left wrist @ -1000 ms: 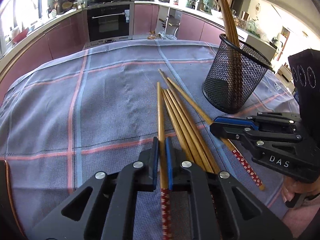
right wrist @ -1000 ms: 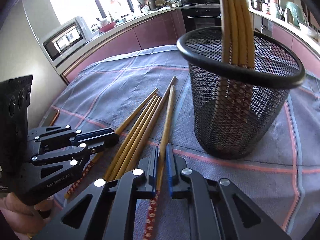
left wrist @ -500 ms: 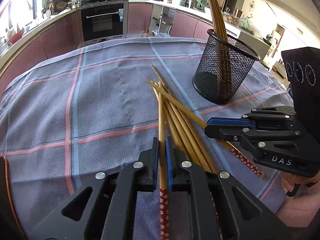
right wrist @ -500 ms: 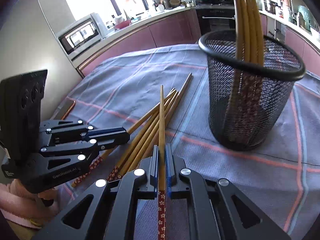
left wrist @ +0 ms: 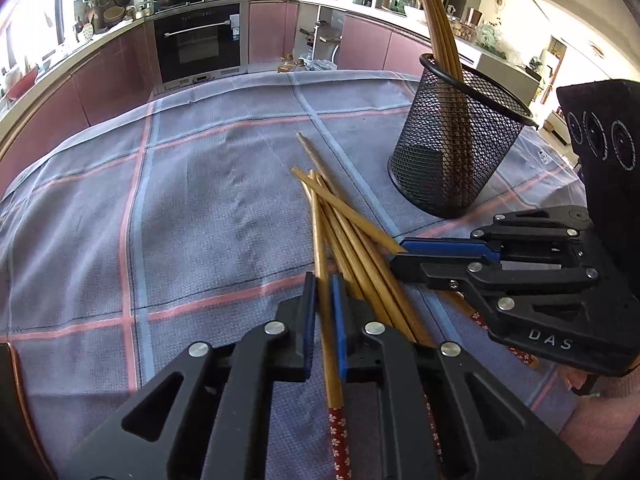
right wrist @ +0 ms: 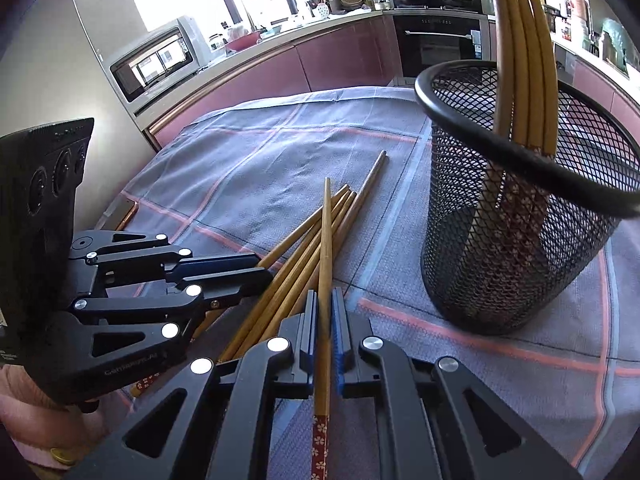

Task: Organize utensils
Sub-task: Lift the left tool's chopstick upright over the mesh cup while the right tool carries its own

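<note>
Since a second earlier, both grippers had lifted a chopstick tip off the pile, and the mesh holder [left wrist: 456,148] sat slightly farther off in the left wrist view. Left gripper [left wrist: 322,312] had its fingers [left wrist: 308,320] closed to a narrow gap on one bamboo chopstick [left wrist: 320,248], its red flowered end pointing back toward the camera. Right gripper [right wrist: 324,322] likewise pinched a single chopstick [right wrist: 326,240] between nearly shut fingers [right wrist: 338,332], the shaft angled up above the loose chopsticks [right wrist: 304,256] lying fanned on the checked tablecloth [right wrist: 248,168]. Those loose sticks lay between the two grippers. Just right of them stood the black mesh holder [right wrist: 516,240] with several chopsticks [right wrist: 520,60] upright inside, leaning on its rim.
</note>
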Action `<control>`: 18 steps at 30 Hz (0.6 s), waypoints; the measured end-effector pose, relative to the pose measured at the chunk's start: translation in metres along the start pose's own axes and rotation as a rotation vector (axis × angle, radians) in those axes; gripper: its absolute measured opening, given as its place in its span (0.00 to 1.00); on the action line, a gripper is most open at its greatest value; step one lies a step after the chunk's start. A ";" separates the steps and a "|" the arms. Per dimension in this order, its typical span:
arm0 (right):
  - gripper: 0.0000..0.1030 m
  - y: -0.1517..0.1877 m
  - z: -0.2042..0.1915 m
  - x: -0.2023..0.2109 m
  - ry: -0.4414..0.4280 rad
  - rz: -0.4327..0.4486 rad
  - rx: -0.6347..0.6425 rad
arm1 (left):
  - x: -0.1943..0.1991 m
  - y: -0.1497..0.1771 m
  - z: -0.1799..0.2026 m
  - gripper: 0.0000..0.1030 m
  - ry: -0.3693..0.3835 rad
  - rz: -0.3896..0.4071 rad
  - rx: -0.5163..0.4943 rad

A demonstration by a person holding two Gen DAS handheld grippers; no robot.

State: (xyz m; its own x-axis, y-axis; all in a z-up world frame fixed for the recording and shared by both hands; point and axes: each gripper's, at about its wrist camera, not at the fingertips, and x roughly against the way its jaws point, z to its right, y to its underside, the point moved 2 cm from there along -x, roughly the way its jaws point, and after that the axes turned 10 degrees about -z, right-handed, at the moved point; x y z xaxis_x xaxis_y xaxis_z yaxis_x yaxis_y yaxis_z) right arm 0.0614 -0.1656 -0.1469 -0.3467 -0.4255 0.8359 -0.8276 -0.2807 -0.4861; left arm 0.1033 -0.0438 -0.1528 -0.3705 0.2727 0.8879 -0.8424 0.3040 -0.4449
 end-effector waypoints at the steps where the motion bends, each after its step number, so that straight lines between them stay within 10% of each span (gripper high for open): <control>1: 0.06 0.001 0.001 0.003 -0.002 0.009 0.001 | 0.001 0.000 0.000 0.07 0.001 0.002 0.007; 18: 0.06 0.007 0.006 0.087 -0.068 0.217 0.013 | 0.080 -0.008 0.013 0.07 0.166 0.164 -0.023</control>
State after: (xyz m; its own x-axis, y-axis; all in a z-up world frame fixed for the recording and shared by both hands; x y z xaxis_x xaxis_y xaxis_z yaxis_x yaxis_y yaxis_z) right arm 0.0280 -0.2100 -0.0794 -0.4848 -0.5339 0.6927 -0.7309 -0.1876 -0.6562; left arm 0.0755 -0.0358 -0.0766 -0.4306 0.4662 0.7728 -0.7663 0.2634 -0.5860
